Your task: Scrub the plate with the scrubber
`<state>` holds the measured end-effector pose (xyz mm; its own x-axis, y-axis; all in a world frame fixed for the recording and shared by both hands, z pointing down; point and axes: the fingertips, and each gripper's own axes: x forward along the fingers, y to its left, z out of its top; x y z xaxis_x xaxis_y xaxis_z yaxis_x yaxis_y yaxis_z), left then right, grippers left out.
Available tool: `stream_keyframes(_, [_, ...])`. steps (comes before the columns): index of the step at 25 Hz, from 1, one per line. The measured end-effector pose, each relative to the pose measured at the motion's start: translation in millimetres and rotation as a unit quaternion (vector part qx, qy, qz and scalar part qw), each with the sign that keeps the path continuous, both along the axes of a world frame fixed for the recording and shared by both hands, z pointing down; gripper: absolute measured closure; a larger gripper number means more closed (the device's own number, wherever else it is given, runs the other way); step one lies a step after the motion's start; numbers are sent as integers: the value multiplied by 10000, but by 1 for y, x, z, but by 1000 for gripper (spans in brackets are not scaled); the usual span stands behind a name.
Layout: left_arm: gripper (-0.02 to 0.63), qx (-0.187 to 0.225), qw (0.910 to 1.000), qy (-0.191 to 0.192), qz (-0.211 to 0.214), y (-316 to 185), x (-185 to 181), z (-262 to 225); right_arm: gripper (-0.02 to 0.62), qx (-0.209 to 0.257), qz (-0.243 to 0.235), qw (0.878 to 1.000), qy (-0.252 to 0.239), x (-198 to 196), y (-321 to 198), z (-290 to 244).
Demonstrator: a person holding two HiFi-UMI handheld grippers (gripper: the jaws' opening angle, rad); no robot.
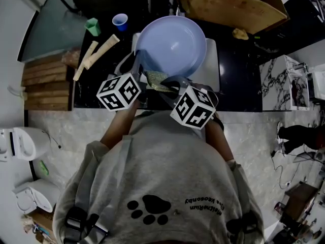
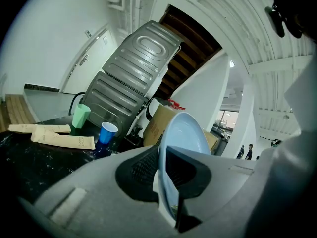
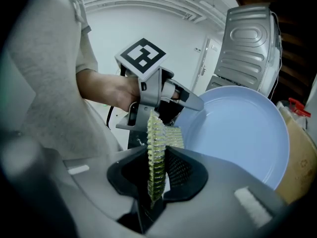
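A light blue plate (image 1: 170, 44) is held tilted up over the dark counter. My left gripper (image 1: 138, 76) is shut on its near left rim. In the left gripper view the plate (image 2: 185, 133) stands edge-on between the jaws of that gripper (image 2: 166, 178). A yellow-green scrubber (image 1: 158, 80) sits just below the plate's near edge, with my right gripper (image 1: 170, 86) shut on it. In the right gripper view the scrubber (image 3: 156, 157) stands upright between the jaws of that gripper (image 3: 157, 175). Its far end is close to the plate (image 3: 242, 133), beside the left gripper (image 3: 166, 95).
A blue cup (image 1: 120, 20), a green cup (image 1: 92, 26) and paper-wrapped packets (image 1: 96, 52) lie at the counter's left. A white board (image 1: 213, 60) lies under the plate. A cardboard box (image 1: 228, 4) stands behind it, and a ribbed metal panel (image 2: 133, 73) leans at the back.
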<state>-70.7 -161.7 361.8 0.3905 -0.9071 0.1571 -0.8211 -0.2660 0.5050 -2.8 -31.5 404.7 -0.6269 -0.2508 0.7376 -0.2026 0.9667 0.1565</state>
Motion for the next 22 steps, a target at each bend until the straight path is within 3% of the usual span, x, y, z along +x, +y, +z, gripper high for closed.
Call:
stream_keyframes(12, [580,-97,9998,-172,37,1,0,9,525,-469,-377,9981,-133,15,22,-21])
stream_keyframes(18, [588,-138,9996,-221,66,0,2,11,525,289,122,9989,-358,41,-7,-59])
stream_keyframes(22, [588,-214,9991,-357,114,3,5,15,525,1028,538,9924,-406,59,-28,-84])
